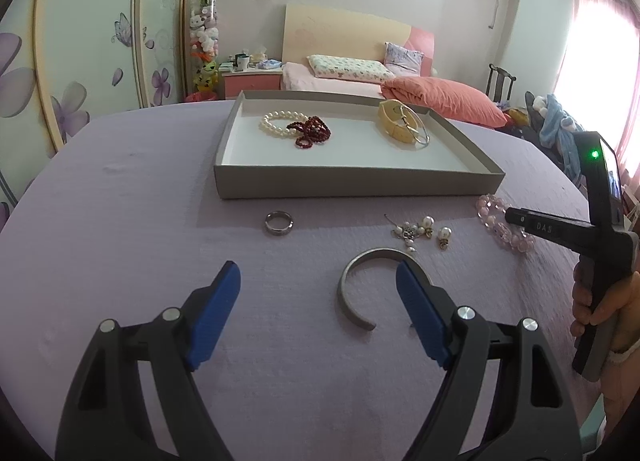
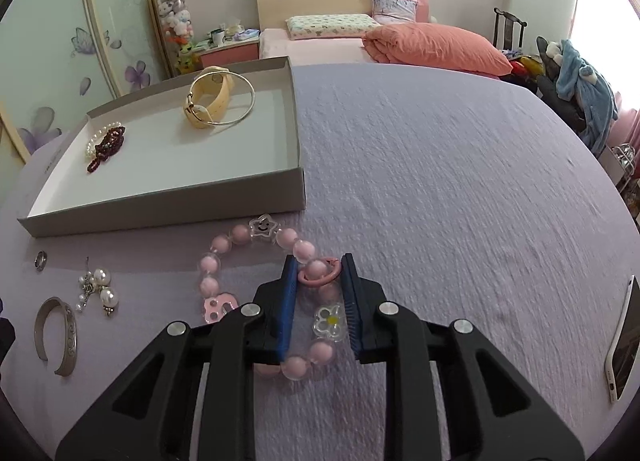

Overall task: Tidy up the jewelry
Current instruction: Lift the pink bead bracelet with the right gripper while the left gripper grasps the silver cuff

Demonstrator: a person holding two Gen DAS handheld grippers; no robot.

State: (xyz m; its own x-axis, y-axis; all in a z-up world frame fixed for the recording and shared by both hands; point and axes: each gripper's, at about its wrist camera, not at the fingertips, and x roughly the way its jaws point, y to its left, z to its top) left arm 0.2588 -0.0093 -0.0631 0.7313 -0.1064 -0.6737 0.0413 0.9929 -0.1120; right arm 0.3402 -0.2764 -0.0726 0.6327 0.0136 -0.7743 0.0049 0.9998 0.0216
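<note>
A grey tray (image 1: 352, 181) (image 2: 168, 201) holds a pearl bracelet (image 1: 276, 124), dark red beads (image 1: 313, 132), a cream watch (image 2: 208, 103) and a thin bangle (image 2: 240, 101). On the lilac cloth lie a silver cuff (image 1: 356, 293) (image 2: 60, 335), a ring (image 1: 279, 222) (image 2: 41, 260), pearl earrings (image 1: 420, 231) (image 2: 98, 289) and a pink bead bracelet (image 2: 256, 281) (image 1: 502, 227). My left gripper (image 1: 318, 281) is open above the cloth, its right finger beside the cuff. My right gripper (image 2: 320, 273) is shut on the pink bracelet at a ringed bead.
A white phone (image 2: 624, 345) lies at the cloth's right edge. A bed with an orange duvet (image 1: 440, 99) stands behind the table, a chair with clothes (image 2: 576, 77) at the right, and a flowered wardrobe (image 1: 80, 41) at the left.
</note>
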